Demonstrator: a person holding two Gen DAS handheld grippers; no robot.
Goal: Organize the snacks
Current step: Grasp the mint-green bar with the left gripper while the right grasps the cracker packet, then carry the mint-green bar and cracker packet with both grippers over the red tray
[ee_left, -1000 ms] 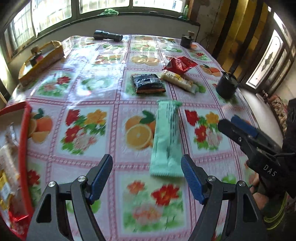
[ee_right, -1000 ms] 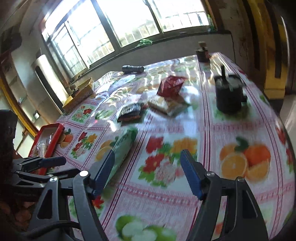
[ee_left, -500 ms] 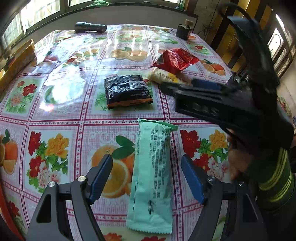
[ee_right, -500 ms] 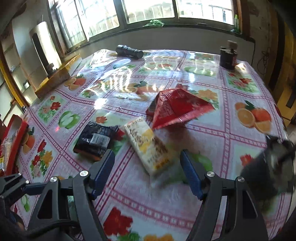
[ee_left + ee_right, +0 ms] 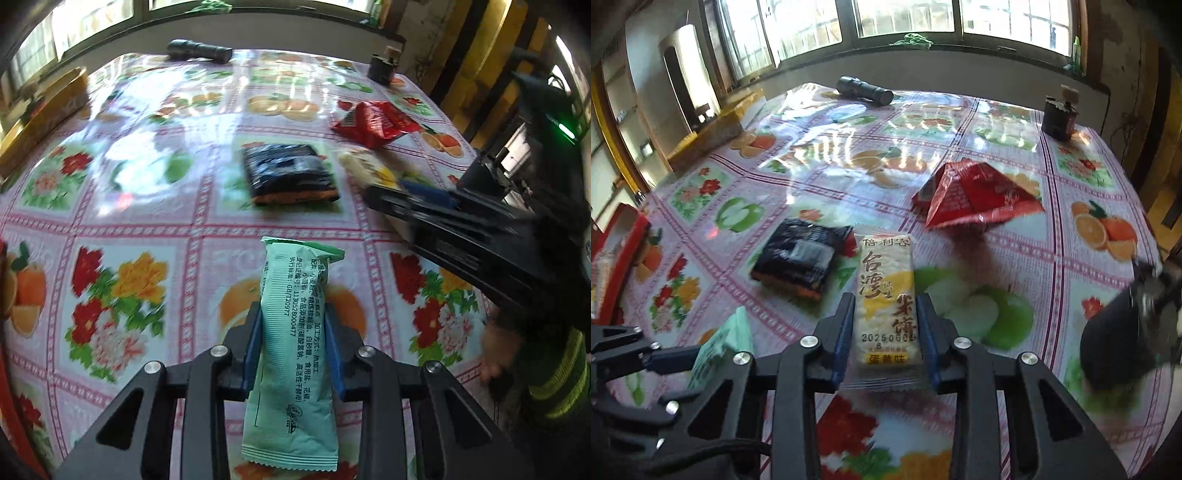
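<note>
Left wrist view: left gripper (image 5: 293,347) is clenched on a mint-green snack packet (image 5: 291,354), blue pads pressing its sides at lower centre of frame; whether the packet is lifted or resting on the tablecloth cannot be told. Right wrist view: right gripper (image 5: 886,339) is clenched on a white-and-yellow rice cracker packet (image 5: 886,295), lower centre.

Progress, as judged: early to middle. Two packets are gripped, neither yet delivered. Left loose on the floral tablecloth (image 5: 960,122): a black snack packet (image 5: 801,260) at centre left and a red snack bag (image 5: 975,195) at upper right of centre. So four items remain to be placed, two of them in hand.

Containers: a red tray (image 5: 622,254) sits at the left edge of the right wrist view; something pale lies inside, too blurred to identify. Probably the destination, though that is a guess. A yellow box (image 5: 713,129) stands at upper left; contents not visible.

Not snacks: a black flashlight (image 5: 864,90) at top centre, a small dark jar (image 5: 1058,116) at upper right, a dark blurred mug (image 5: 1126,332) at right edge.
</note>
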